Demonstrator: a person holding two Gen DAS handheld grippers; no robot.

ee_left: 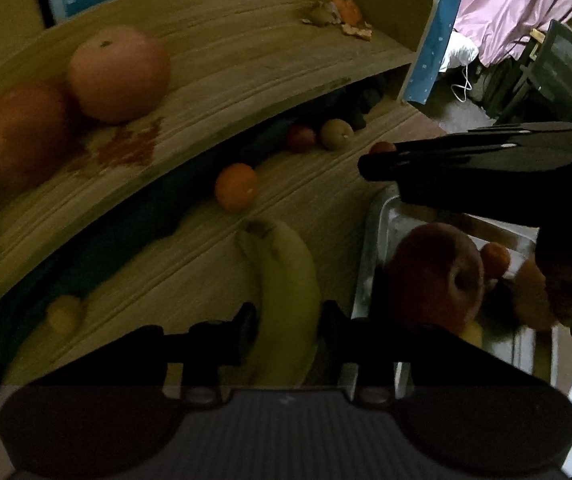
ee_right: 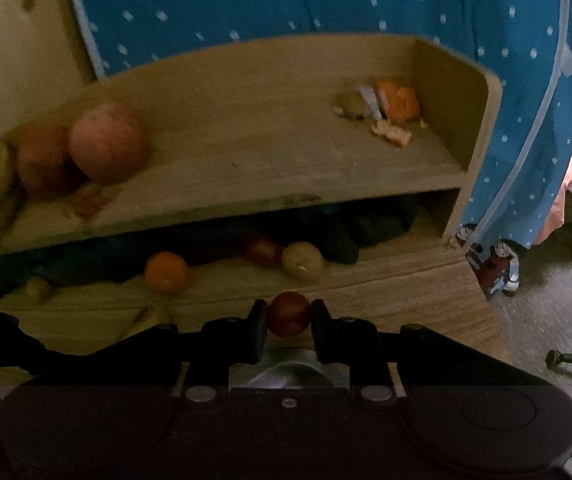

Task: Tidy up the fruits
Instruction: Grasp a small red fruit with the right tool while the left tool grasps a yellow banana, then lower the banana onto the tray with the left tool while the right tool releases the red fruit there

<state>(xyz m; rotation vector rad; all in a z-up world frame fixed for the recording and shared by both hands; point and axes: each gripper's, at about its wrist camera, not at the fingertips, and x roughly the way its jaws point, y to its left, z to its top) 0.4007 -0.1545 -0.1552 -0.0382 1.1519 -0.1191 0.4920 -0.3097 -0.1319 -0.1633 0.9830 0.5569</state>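
Both grippers loaded. Left gripper (ee_left: 286, 322) clamped across the lower body of a banana (ee_left: 283, 280), fingers (ee_left: 245, 324) pressing either flank; gripped low, presumably so the long curved fruit lifts without swinging. Right gripper (ee_right: 289, 316) closed on a small dark-red fruit (ee_right: 289, 314), possibly a plum, pinched at its widest girth between both pads, a sensible hold for something round and liable to slip. In the left wrist view, right gripper body reaching over a metal tray (ee_left: 370, 240) at the near right, tray already holding a large red apple (ee_left: 440, 276) and a small orange fruit (ee_left: 494, 260); judged as the collection point, with both held pieces bound there. Banana: pale yellow-green, dark at the stem end, a few brown marks, otherwise sound. Still loose on the lower wooden surface: an orange (ee_left: 236, 187), a red fruit (ee_left: 300, 137) and a greenish-brown fruit (ee_left: 336, 134), these two touching. On the shelf (ee_left: 225, 52) above, far left, two large pinkish-orange round fruits (ee_left: 119, 74) side by side; far right, peel scraps (ee_left: 342, 14). Images dim and blurred; finer surface detail not determinable.
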